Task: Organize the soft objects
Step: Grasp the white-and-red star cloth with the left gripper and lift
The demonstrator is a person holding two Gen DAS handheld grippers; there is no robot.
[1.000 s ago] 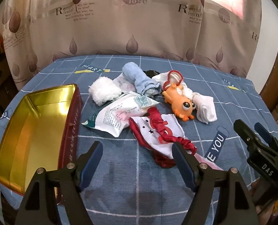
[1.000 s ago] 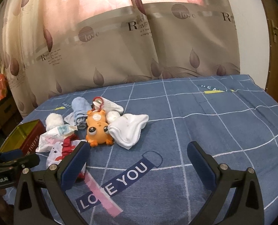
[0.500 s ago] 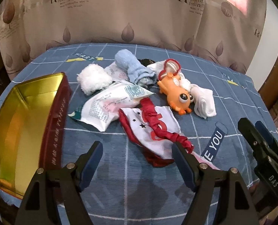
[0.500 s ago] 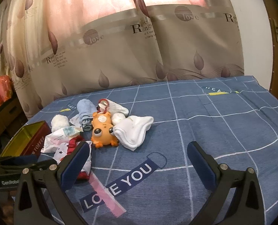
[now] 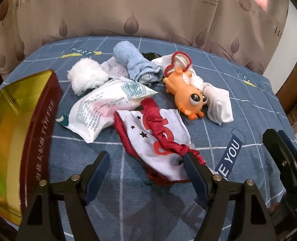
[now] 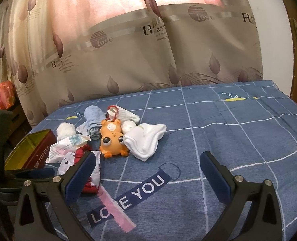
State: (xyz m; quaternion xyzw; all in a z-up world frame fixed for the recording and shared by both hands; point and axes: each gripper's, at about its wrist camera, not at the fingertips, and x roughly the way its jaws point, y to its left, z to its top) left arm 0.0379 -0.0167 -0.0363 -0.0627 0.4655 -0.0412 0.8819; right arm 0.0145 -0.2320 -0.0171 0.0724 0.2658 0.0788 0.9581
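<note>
Left gripper (image 5: 146,165) view alone shows gold tin (image 5: 10,132) interior fully

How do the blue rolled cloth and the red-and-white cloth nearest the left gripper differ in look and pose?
The blue cloth is one plain colour; the red-and-white cloth is white with stars and red trim. The blue cloth is rolled into a thick bundle, while the red-and-white one lies spread and rumpled. The blue cloth sits at the far side of the pile; the red-and-white one lies nearest the open left gripper. Both rest on the blue bedsheet, untouched.

Orange toy (image 5: 185,94) — blue (white-gridded) cloth (image 5: 152,204)
</note>
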